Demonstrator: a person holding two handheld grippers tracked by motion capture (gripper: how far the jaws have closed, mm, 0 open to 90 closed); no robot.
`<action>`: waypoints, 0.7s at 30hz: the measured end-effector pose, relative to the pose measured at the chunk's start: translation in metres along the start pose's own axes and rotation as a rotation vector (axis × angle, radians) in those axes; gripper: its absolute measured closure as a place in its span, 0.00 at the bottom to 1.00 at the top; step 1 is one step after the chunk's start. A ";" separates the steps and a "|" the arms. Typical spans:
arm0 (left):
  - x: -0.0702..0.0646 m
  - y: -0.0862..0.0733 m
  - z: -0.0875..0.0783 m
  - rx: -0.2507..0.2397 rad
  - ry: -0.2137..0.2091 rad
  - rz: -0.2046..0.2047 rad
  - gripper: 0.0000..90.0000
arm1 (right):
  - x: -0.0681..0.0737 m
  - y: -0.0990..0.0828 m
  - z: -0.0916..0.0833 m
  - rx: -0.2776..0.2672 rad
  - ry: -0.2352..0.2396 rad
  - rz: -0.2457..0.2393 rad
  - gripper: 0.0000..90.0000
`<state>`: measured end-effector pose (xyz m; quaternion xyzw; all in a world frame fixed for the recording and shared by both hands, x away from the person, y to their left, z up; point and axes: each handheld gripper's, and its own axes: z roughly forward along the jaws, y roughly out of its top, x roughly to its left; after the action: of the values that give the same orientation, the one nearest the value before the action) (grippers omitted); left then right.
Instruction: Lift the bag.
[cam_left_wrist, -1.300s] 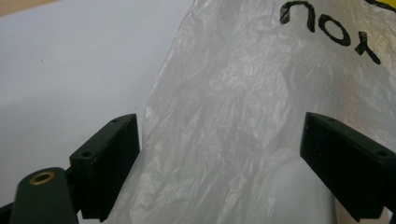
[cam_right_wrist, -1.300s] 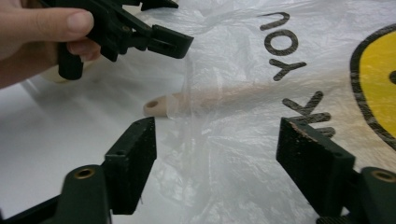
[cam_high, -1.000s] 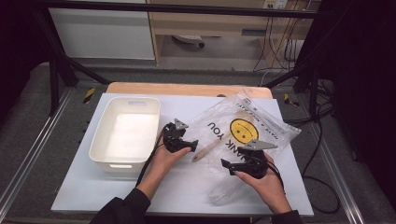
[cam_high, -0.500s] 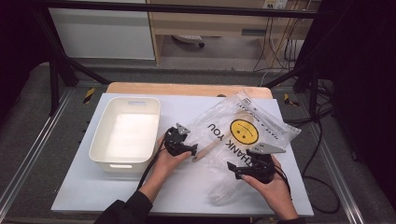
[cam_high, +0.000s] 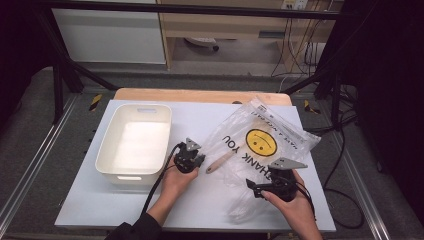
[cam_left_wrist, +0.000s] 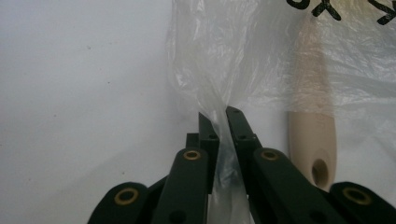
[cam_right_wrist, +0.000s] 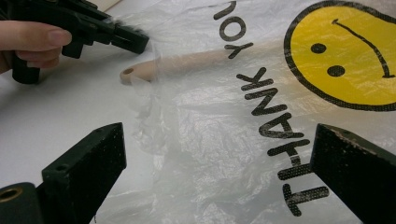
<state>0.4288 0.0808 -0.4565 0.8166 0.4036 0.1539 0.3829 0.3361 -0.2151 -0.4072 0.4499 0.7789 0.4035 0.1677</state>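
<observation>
A clear plastic bag (cam_high: 260, 145) printed with a yellow smiley and "THANK YOU" lies on the white table. A wooden handle (cam_high: 220, 162) sticks out from under its left edge. My left gripper (cam_high: 201, 161) has just closed. In the left gripper view its jaws (cam_left_wrist: 219, 114) pinch a fold of the bag's film (cam_left_wrist: 261, 56), with the handle (cam_left_wrist: 310, 135) just to their right. My right gripper (cam_high: 253, 188) stands open, having widened a little. In the right gripper view (cam_right_wrist: 219, 135) it hovers low over the bag (cam_right_wrist: 261, 116) with nothing gripped, facing the left gripper (cam_right_wrist: 140, 42) and the handle (cam_right_wrist: 187, 63).
A white plastic bin (cam_high: 131, 176) stands at the left of the table, close beside my left hand. Black cables trail from both grippers toward the front edge. Bare white tabletop (cam_high: 115, 210) lies in front of the bin.
My left gripper has slid slightly nearer the person to the bag's left edge, and its jaws have shut on the film. The right hand has drifted slightly right and nearer the front edge.
</observation>
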 end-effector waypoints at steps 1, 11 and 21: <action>-0.001 -0.001 -0.001 0.002 -0.002 0.003 0.97 | 0.001 -0.001 -0.001 0.007 -0.004 0.002 0.05; -0.013 -0.003 -0.005 0.019 -0.017 0.036 0.98 | 0.014 -0.015 0.003 0.069 -0.014 -0.024 0.05; -0.018 -0.007 -0.008 0.021 -0.029 0.046 0.99 | 0.029 -0.029 0.028 0.177 -0.048 -0.071 0.04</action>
<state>0.4096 0.0738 -0.4551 0.8318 0.3806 0.1464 0.3767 0.3215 -0.1856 -0.4447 0.4444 0.8229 0.3160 0.1600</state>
